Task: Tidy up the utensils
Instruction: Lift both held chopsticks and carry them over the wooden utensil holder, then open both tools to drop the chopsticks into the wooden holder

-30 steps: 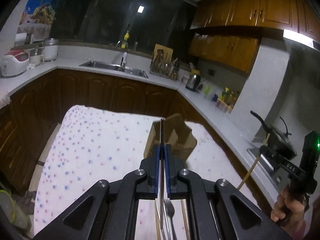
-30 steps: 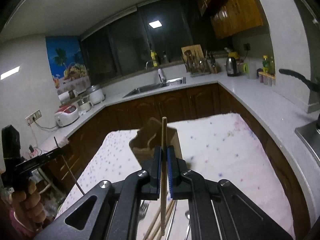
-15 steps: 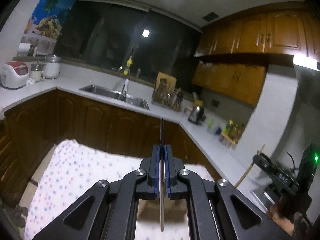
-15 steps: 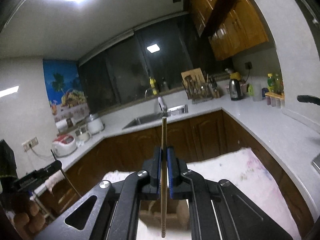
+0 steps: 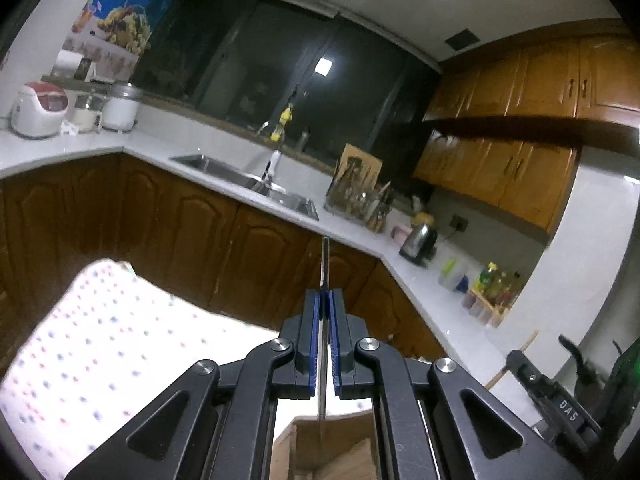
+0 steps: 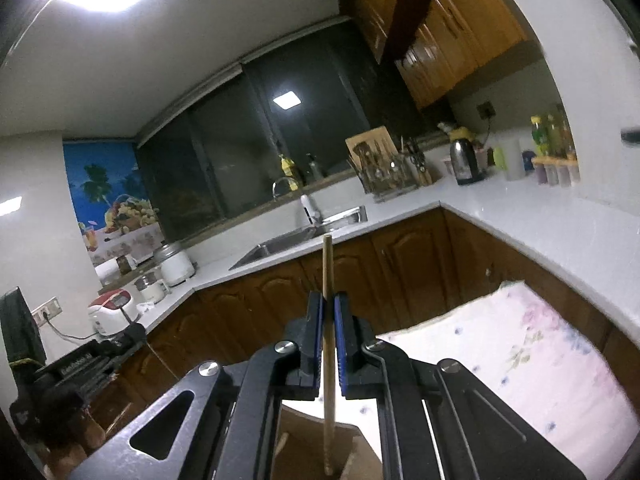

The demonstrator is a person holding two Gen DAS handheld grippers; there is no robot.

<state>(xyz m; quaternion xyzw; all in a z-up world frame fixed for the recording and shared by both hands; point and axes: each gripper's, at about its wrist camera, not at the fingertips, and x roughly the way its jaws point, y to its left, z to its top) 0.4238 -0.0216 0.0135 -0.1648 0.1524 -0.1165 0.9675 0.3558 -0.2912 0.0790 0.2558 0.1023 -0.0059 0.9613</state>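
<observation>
- Left tool pinches a thin metal utensil handle upright above the cardboard box.
- Right tool clamps a wooden chopstick, its lower end over the same box.

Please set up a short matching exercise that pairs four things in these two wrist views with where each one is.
Things:
1. wooden chopstick
2. thin metal utensil
3. cardboard box
4. electric kettle

Places:
A. on the white counter
B. clamped in the left gripper
C. on the dotted cloth, just below both grippers
D. clamped in the right gripper

Pairs: 1-D, 2-B, 3-C, 4-A
</observation>
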